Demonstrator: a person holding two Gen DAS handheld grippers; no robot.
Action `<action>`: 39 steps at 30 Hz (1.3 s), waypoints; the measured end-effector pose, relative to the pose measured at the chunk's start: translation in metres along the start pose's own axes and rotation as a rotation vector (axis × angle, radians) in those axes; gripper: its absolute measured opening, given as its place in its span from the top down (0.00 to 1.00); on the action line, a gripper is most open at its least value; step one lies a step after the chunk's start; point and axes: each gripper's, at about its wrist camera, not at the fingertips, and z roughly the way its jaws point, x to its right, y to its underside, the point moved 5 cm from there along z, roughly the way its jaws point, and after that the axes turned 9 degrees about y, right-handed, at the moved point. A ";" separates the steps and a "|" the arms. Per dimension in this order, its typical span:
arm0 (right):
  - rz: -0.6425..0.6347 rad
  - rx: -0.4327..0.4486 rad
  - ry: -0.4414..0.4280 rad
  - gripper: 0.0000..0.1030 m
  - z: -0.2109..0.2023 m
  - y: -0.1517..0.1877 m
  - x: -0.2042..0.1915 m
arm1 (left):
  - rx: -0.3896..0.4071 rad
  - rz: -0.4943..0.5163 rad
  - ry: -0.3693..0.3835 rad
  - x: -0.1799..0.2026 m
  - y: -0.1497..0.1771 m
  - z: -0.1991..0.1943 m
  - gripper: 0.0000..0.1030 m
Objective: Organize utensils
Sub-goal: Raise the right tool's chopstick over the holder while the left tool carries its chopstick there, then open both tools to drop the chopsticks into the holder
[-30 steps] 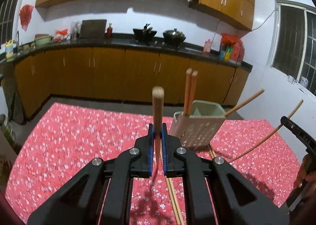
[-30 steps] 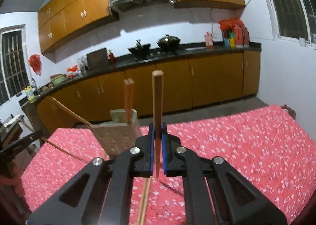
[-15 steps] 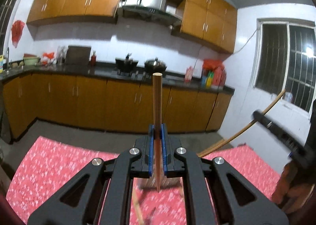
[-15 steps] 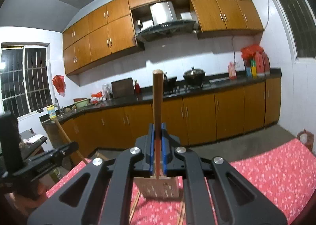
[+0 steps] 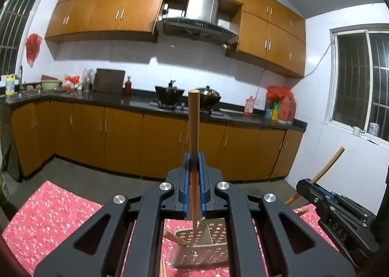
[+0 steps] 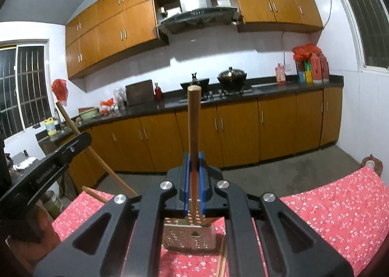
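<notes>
Kitchen cabinets now fill both views; red tablecloth (image 5: 48, 206) dropped low versus before. Left gripper (image 5: 193, 179) and right gripper (image 6: 193, 179) each stay clamped on an upright chopstick (image 5: 193, 131) (image 6: 193, 126), tips over the perforated holder (image 5: 206, 247) (image 6: 189, 238).

Indoor light only, both windows (image 5: 364, 87) are black outside. The white wall (image 5: 150, 58) is lit fairly evenly, with soft shadows under the upper cabinets (image 6: 116, 33). Heavy fisheye bend and dark vignetting at the corners. The chopstick (image 5: 193, 116) up close looks a bit soft, background reasonably sharp, slightly noisy.
</notes>
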 end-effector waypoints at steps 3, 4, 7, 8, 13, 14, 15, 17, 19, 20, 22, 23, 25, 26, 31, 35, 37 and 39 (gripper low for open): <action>0.001 -0.032 -0.007 0.90 0.006 0.009 -0.002 | -0.040 -0.010 0.007 -0.001 0.009 0.006 0.93; 0.008 -0.035 -0.009 0.90 0.006 0.010 -0.002 | -0.044 -0.016 0.009 -0.002 0.011 0.006 0.92; 0.025 -0.039 -0.014 0.86 0.005 0.012 0.001 | -0.039 -0.026 0.008 -0.005 0.009 0.003 0.71; 0.030 -0.037 -0.015 0.84 0.003 0.011 0.002 | -0.033 -0.029 0.004 -0.007 0.008 0.002 0.63; 0.021 -0.018 -0.009 0.84 -0.010 0.007 0.005 | 0.001 -0.038 0.011 -0.009 -0.002 -0.018 0.57; 0.020 -0.007 0.003 0.82 -0.017 0.007 0.007 | 0.005 -0.038 0.013 -0.010 -0.003 -0.021 0.57; 0.023 0.003 0.017 0.76 -0.023 0.006 0.010 | 0.012 -0.038 0.018 -0.010 -0.004 -0.028 0.57; 0.034 0.018 0.033 0.67 -0.034 0.007 0.017 | 0.022 -0.041 0.025 -0.011 -0.006 -0.040 0.57; 0.049 0.024 0.061 0.63 -0.045 0.013 0.029 | 0.032 -0.048 0.029 -0.015 -0.006 -0.055 0.57; 0.054 0.021 0.077 0.63 -0.048 0.017 0.035 | 0.033 -0.055 0.031 -0.018 -0.003 -0.066 0.57; 0.064 -0.001 0.122 0.63 -0.052 0.034 0.052 | 0.021 -0.058 0.022 -0.023 0.005 -0.078 0.55; 0.066 -0.015 0.137 0.63 -0.053 0.041 0.058 | 0.014 -0.057 0.015 -0.026 0.010 -0.081 0.55; 0.066 -0.067 0.178 0.63 -0.049 0.065 0.074 | -0.031 -0.058 -0.009 -0.035 0.031 -0.090 0.55; 0.070 -0.112 0.210 0.63 -0.044 0.083 0.085 | -0.050 -0.057 -0.019 -0.038 0.037 -0.089 0.55; 0.093 -0.321 0.263 0.71 -0.018 0.157 0.105 | -0.246 -0.050 -0.118 -0.064 0.111 -0.079 0.55; 0.093 -0.474 0.179 0.82 -0.003 0.207 0.087 | -0.372 -0.110 -0.144 -0.079 0.157 -0.072 0.55; 0.073 -0.504 0.146 0.82 0.000 0.219 0.075 | -0.420 -0.135 -0.149 -0.083 0.176 -0.069 0.55; 0.049 -0.525 0.117 0.82 0.004 0.228 0.060 | -0.448 -0.145 -0.150 -0.083 0.188 -0.069 0.55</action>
